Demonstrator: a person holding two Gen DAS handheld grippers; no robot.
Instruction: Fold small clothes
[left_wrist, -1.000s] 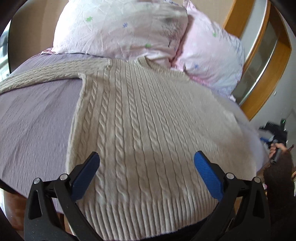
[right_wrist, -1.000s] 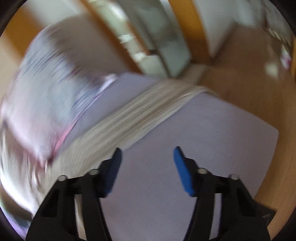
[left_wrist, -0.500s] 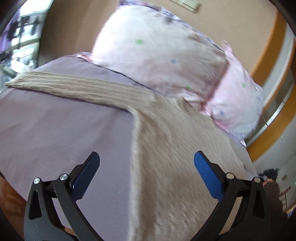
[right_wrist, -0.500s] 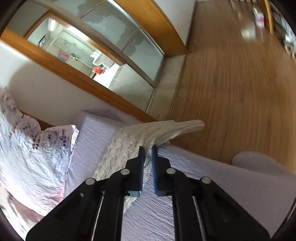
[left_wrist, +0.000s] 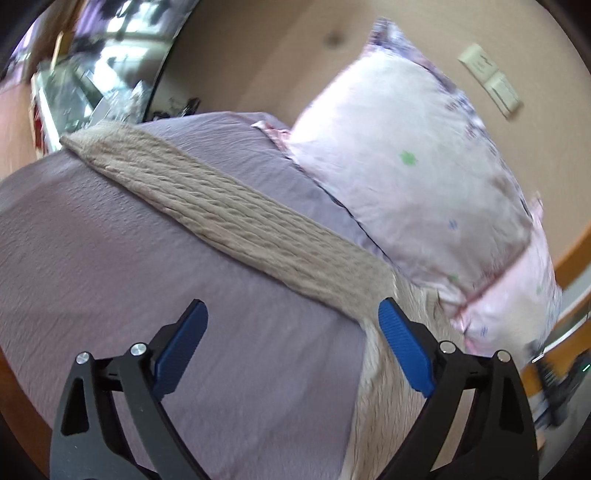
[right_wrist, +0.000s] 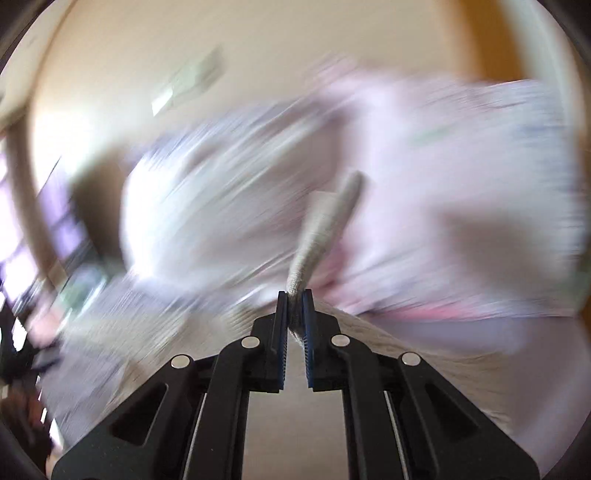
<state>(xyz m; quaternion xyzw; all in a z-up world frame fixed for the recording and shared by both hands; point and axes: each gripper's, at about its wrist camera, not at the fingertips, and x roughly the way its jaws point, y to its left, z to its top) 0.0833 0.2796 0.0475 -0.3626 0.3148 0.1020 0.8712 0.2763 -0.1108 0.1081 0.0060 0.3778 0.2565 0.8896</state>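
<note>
A beige cable-knit sweater lies on a purple bed sheet (left_wrist: 110, 266). In the left wrist view its left sleeve (left_wrist: 229, 218) stretches flat toward the far left corner, and the body (left_wrist: 384, 398) runs down under the right finger. My left gripper (left_wrist: 291, 328) is open and empty, above the sheet by the armpit. In the blurred right wrist view my right gripper (right_wrist: 294, 295) is shut on the other sleeve (right_wrist: 325, 229), which sticks up and forward from the jaws.
Two pale pink pillows (left_wrist: 417, 155) lean on the beige wall at the head of the bed; they also show in the right wrist view (right_wrist: 461, 177). A wall switch plate (left_wrist: 491, 85) is above them. A wooden frame (left_wrist: 569, 254) is at right.
My left gripper has swung left from the sweater's body to its left sleeve, still open. My right gripper shut on the right sleeve, then swung with it toward the pillows.
</note>
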